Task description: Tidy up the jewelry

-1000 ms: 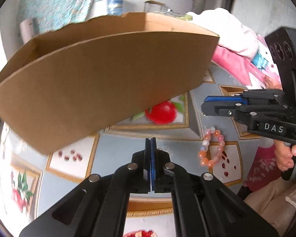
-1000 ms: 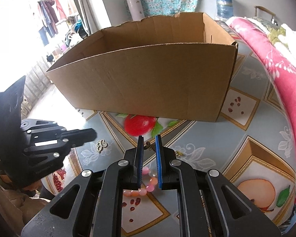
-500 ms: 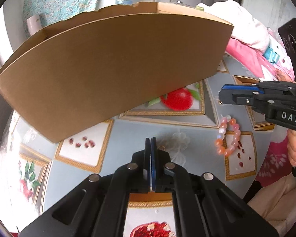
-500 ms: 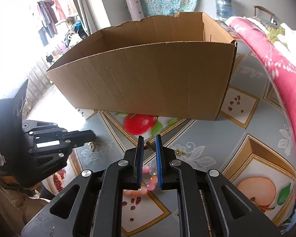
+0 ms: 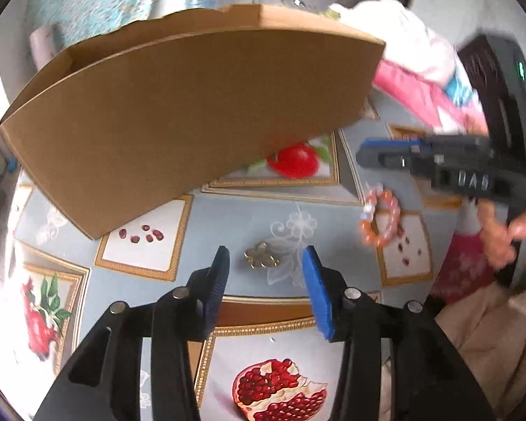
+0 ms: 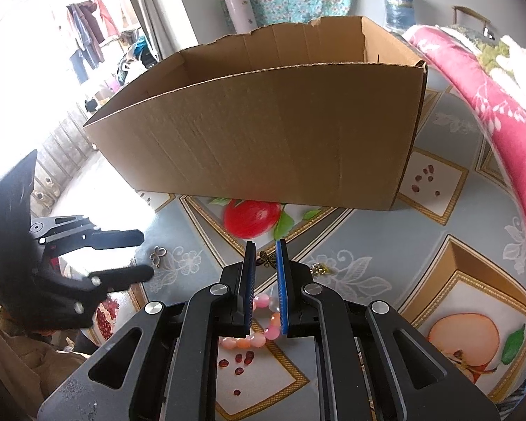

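Black right gripper (image 5: 364, 156) bears white letters "DAS", blurred; its jaws stand narrowly parted above the pink bead bracelet (image 5: 380, 218) on the fruit-patterned tablecloth (image 5: 235, 217), pads not pressing it. Left gripper (image 5: 264, 261), jaws just opened, frames a gold butterfly charm (image 5: 261, 259) lying before the unmarked cardboard box (image 5: 179, 112).

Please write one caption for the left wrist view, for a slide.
Left gripper, jaws just opened, above a small gold butterfly charm before the cardboard box.

Cardboard box (image 6: 263, 133) on fruit-print tablecloth (image 6: 438, 245), right tongs (image 6: 265, 256) above bead bracelet (image 6: 259, 326), narrowly parted
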A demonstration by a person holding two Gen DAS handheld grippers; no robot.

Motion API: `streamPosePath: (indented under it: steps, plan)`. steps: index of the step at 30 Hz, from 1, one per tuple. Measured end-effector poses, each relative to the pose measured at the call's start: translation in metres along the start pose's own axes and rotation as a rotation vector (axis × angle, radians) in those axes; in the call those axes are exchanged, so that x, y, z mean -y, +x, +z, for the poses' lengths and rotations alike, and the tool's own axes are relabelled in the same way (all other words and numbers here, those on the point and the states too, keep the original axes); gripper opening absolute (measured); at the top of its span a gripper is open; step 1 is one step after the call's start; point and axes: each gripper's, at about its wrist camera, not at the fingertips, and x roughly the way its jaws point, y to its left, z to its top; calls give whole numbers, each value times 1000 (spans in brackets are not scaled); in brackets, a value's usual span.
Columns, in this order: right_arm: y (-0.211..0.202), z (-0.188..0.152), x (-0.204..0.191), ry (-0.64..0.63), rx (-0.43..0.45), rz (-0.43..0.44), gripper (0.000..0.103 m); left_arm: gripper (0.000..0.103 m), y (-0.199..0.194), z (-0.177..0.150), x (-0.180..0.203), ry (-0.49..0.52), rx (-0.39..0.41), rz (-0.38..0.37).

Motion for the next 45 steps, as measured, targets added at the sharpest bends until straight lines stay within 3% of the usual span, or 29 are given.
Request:
streamPosePath:
  steps: [4, 7, 10, 32, 38, 45]
  plan:
    - [0, 0, 1, 2, 0, 0, 10, 42, 5, 2, 4, 16, 2, 35]
    - [0, 1, 1, 3, 0, 1, 10, 26, 7, 4, 4, 25, 9, 60]
    - [1, 1, 2, 3, -4, 3, 10, 18, 8, 5, 6, 62, 5, 63]
    - [-1, 1, -2, 0, 11, -6, 10, 15, -1, 4, 5, 49, 52, 66]
    - [-19, 6, -10, -21, 61, 19, 10, 15, -42, 17, 4, 29, 152, 20]
    - [-70, 41, -27, -68, 207, 157, 10, 15, -111, 51, 7, 36, 330, -103]
